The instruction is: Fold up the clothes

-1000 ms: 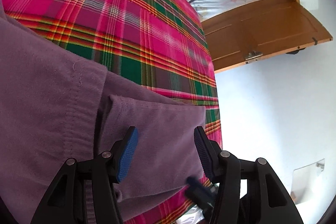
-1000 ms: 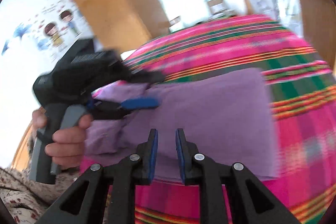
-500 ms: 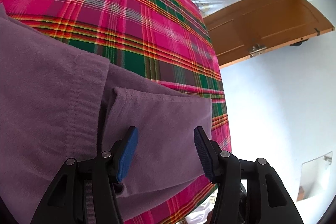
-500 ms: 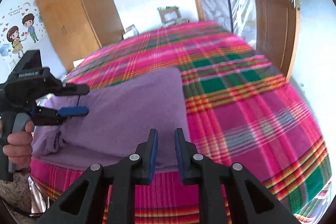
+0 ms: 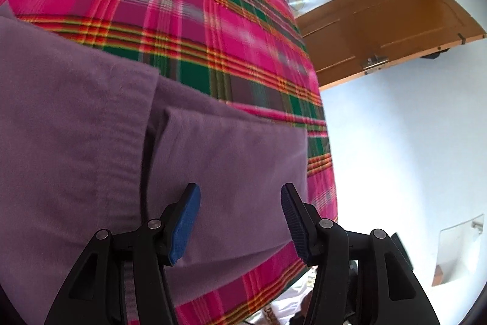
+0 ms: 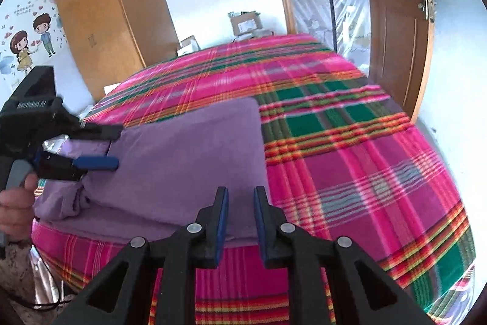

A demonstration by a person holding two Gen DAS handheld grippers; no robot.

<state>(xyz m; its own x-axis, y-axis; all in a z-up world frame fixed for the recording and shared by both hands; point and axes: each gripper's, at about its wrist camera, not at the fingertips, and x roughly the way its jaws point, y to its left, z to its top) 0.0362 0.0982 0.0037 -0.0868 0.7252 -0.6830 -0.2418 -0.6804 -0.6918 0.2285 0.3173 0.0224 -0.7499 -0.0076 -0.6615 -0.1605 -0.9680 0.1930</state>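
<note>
Plaid bed (image 6: 350,142) carries a purple garment (image 6: 182,160), partly folded; left gripper (image 5: 240,218) wide open, empty above it; right gripper (image 6: 240,218) narrowly open, empty; folding incomplete or finishing

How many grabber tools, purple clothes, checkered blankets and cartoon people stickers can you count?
Grabber tools: 2, the left gripper and the right gripper
Purple clothes: 1, the purple garment
Checkered blankets: 1, the plaid blanket
Cartoon people stickers: 2, the wall stickers
Total: 6
</note>
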